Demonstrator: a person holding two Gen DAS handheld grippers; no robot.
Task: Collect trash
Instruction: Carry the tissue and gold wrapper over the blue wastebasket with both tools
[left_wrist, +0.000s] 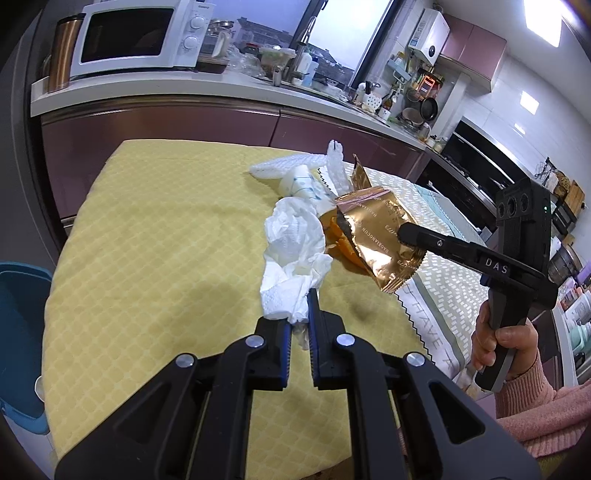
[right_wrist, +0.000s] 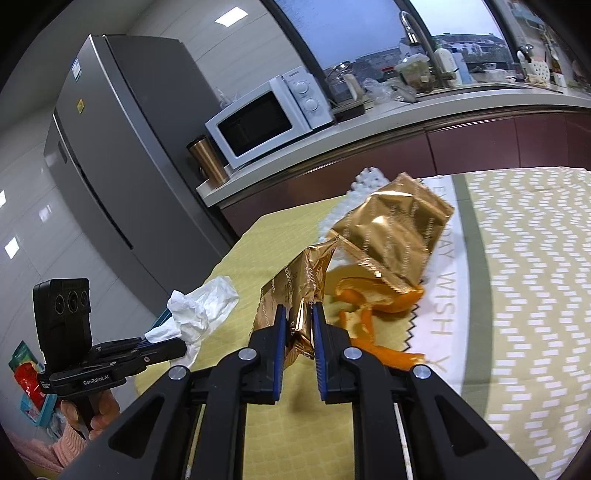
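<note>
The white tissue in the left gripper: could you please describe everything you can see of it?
The white tissue is a crumpled, embossed sheet of soft paper, bunched into loose folds. Its lower end is pinched between the blue-padded fingers of the left gripper, which is shut on it, and the rest billows forward beyond the tips. It appears lifted off the yellow cloth, seeming to cast a shadow there. From the right wrist view it juts out past the gripper tips, clear of the other litter.

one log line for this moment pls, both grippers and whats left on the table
left gripper: shut on tissue | right gripper: shut on gold wrapper | left on table: orange peel, second gold wrapper
</note>
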